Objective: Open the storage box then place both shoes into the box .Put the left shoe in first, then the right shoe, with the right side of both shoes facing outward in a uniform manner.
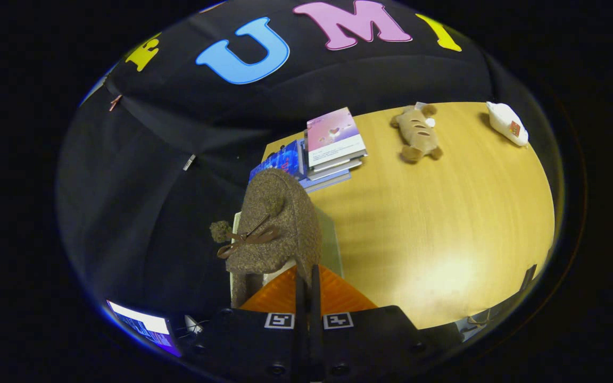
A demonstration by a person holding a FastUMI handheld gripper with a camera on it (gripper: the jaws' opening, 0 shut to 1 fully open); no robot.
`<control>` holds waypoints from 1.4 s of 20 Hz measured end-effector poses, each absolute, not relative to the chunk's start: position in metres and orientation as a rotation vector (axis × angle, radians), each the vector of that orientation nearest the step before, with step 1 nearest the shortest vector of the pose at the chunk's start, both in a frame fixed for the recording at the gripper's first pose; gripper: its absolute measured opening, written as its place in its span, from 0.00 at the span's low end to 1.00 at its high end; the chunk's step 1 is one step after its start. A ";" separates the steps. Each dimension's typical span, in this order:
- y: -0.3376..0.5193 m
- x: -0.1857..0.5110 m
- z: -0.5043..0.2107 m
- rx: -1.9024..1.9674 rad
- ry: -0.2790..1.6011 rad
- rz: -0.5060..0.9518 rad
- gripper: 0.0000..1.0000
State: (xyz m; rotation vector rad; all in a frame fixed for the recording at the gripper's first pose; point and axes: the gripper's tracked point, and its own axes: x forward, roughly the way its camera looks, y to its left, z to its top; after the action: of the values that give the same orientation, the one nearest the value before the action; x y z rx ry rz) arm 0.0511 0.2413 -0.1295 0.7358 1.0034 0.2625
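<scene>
A brown fuzzy shoe with a thin bow and a small pom-pom hangs just ahead of my fingers, its toe pointing away from me. My gripper is shut on the shoe's rear edge, the two fingers nearly touching with the fabric pinched between them. Under the shoe sits the storage box, showing a pale rim on the left and a translucent panel on the right, at the left edge of the wooden table. The shoe hides most of the box, so I cannot tell what is inside it.
A stack of books lies beyond the box at the table's far left corner. A plush toy and a white packet lie along the far edge. A lit screen sits low, left of the table.
</scene>
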 end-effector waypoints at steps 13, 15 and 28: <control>0.315 0.068 -0.195 0.526 1.109 0.167 0.05; 0.319 0.070 -0.188 0.531 1.088 0.183 0.09; 0.312 0.074 -0.155 0.431 0.929 0.227 0.99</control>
State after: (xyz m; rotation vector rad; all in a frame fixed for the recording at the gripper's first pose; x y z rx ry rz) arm 0.0745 0.3122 -0.1555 0.4307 0.9293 0.2266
